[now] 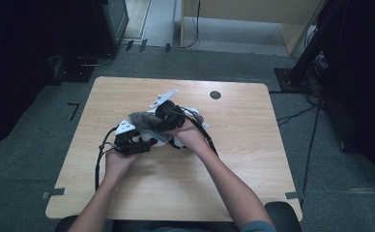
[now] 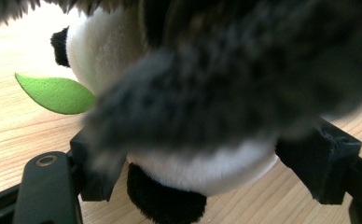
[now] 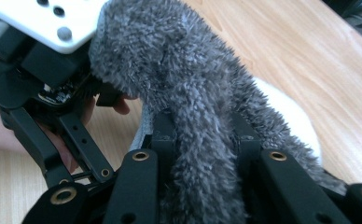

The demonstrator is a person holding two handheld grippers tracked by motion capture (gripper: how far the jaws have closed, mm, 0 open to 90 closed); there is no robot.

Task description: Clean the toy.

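Panda plush (image 2: 193, 172) sits mid-counter (image 1: 243, 169) in the high view, a bit left of centre, wedged between both hands. Starting at the left of that frame: the left hand-held gripper (image 1: 144, 140) has its jaws spread wide around the panda's white belly, and in the left gripper view the body looks pressed in between the two black jaws, so I'd call that a hold. A green felt leaf (image 2: 58, 94) pokes out at the left of that view. Moving right, the fuzzy grey scarf-like strip (image 1: 144, 121) runs as a diagonal from lower left to upper right across the toy, so its long axis basically points from one gripper to the other. The right hand-held gripper (image 1: 168, 112), upper right of the bundle, is pinched nearly closed on that strip (image 3: 202, 154), which goes straight up between its jaws. Whatever comes next turns on the right hand, since it's the one holding the strip.
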